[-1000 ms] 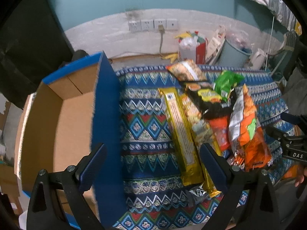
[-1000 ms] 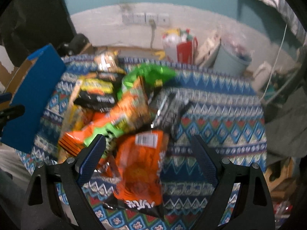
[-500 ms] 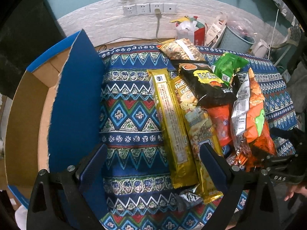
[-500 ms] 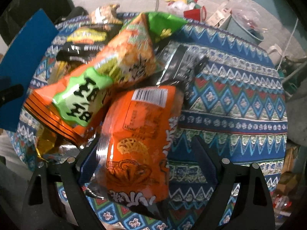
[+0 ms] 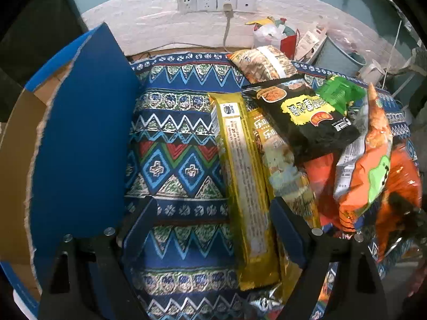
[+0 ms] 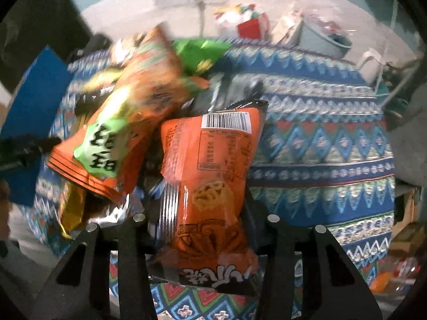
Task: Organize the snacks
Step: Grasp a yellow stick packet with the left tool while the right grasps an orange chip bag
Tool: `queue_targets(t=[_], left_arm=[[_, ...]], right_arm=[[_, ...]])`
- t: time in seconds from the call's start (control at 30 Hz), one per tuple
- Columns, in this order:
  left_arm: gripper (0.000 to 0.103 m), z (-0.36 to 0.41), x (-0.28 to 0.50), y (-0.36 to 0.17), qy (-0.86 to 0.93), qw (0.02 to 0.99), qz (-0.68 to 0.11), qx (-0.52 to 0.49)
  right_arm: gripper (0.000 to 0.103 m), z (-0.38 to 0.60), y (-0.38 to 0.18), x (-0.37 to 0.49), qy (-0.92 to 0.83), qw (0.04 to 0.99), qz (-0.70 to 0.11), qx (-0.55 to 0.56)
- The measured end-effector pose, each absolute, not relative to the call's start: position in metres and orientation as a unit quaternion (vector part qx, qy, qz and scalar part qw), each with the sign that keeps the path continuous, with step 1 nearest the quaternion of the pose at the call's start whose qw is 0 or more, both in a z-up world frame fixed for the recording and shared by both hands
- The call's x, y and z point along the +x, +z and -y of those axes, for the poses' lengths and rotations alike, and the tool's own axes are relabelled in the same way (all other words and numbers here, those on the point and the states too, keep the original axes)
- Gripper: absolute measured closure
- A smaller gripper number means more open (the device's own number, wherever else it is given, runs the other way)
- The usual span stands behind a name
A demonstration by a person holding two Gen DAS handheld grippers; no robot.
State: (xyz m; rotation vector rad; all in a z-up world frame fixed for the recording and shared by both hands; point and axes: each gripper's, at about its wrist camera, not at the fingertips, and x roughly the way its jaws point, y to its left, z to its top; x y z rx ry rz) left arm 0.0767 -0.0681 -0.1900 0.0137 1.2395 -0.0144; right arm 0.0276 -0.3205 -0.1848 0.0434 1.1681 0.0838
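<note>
While my right gripper (image 6: pixel 202 226) jaws just closed onto orange snack bag (image 6: pixel 210 181), bag pinched, long axis along fingers. My left gripper (image 5: pixel 213 229) jaws just narrowing, not gripping; yellow pack (image 5: pixel 245 186) between fingers, lengthwise. Box (image 5: pixel 80 138) far left, nearer left hand.

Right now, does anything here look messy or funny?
Yes. The snack bags lie in a jumbled heap on the patterned cloth, overlapping at odd angles, none in the cardboard box. One orange bag sits between the right hand-held gripper fingers.

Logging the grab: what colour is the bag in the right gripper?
Orange bag, black-edged; clearest in right wrist view.
</note>
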Motion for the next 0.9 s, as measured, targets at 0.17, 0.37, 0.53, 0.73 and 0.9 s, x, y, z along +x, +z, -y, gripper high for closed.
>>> queue_targets(t=[0.17,0.37,0.53,0.73,0.9], left_arm=[[0.015,0.072,0.088,-0.205,0.000,0.808,-0.589,0.008],[0.015,0.072,0.099,-0.211,0.001,0.810,-0.586,-0.002],[0.015,0.076,0.110,-0.216,0.004,0.815,-0.580,0.001],[0.025,0.073,0.109,-0.223,0.004,0.805,-0.593,0.009],[0.037,0.086,0.103,-0.229,0.001,0.808,-0.586,0.052]], right_arm=[[0.058,0.338,-0.170,0.038,0.017,0.850,-0.524,0.047],[0.058,0.348,-0.160,0.045,0.011,0.860,-0.506,0.058],[0.058,0.348,-0.159,0.049,0.014,0.863,-0.501,0.067],[0.058,0.344,-0.161,0.049,0.022,0.864,-0.499,0.064],[0.058,0.343,-0.159,0.049,0.024,0.865,-0.497,0.066]])
